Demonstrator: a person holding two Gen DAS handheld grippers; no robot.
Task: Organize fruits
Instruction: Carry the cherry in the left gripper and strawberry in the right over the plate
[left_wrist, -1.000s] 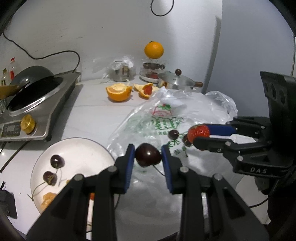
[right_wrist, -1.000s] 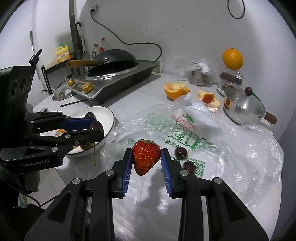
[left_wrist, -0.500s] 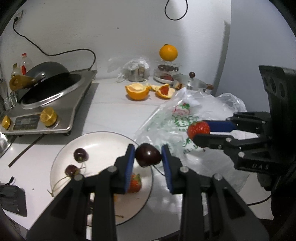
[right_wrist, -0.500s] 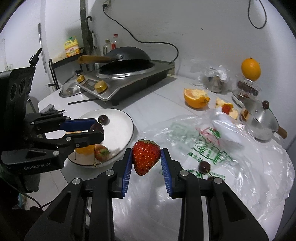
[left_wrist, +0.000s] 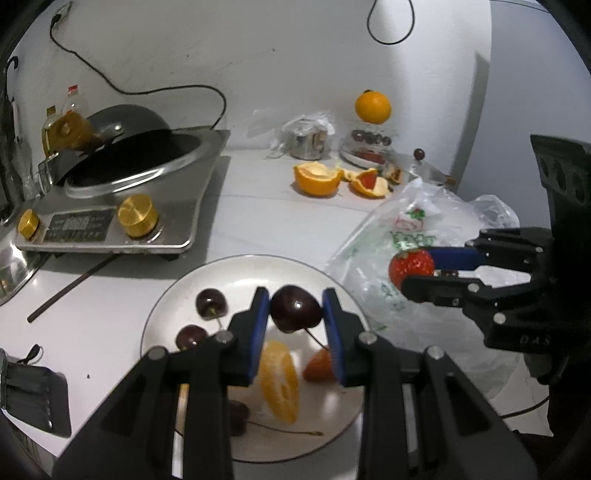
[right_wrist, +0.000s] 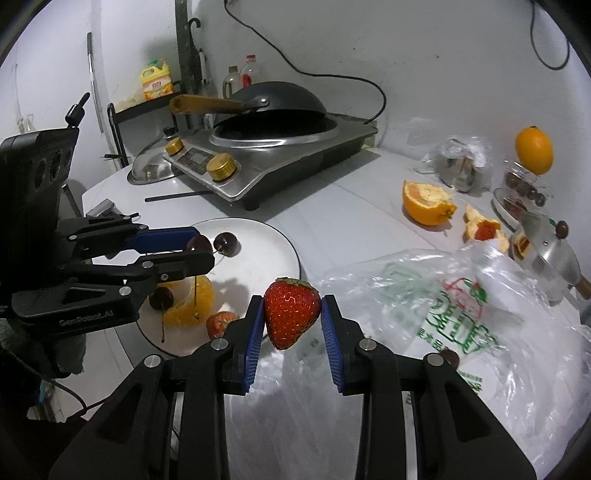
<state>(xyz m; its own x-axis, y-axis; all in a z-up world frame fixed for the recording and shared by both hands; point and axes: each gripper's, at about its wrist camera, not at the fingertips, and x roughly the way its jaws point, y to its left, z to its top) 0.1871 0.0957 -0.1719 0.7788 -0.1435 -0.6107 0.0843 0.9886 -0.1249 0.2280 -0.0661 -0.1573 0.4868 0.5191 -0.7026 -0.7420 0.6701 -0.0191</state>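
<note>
Dark cherry (left_wrist: 295, 308), pinched between the blue pads of the left claw (left_wrist: 296, 317), stem dangling below, hanging over the white plate (left_wrist: 243, 269) at lower centre of the left view. Strawberry (right_wrist: 291, 312), clamped tip-down in the right claw (right_wrist: 292, 325), hanging over the edge of the clear plastic bag (right_wrist: 424, 306), just right of the plate. Already on the plate: two cherries at its left, a peeled orange piece (left_wrist: 279, 380), a small strawberry (right_wrist: 219, 322), one more cherry near the lower rim.

Risks, as judged: a cherry let go from this height rolling off the shallow plate; the round fruit slipping sideways out of the pads; the stem snagging on a pad at release; the soft strawberry bruising under a hard squeeze; both claws crowding over the plate and bumping.

Pale surface (left_wrist: 280, 221), cluttered: steel cooker with a black wok (left_wrist: 122, 155) at upper left, halved orange (left_wrist: 316, 177) and peel at upper centre, whole orange (left_wrist: 372, 107) on a clear box behind, small pot at right. White wall with a black cable; dim light.
</note>
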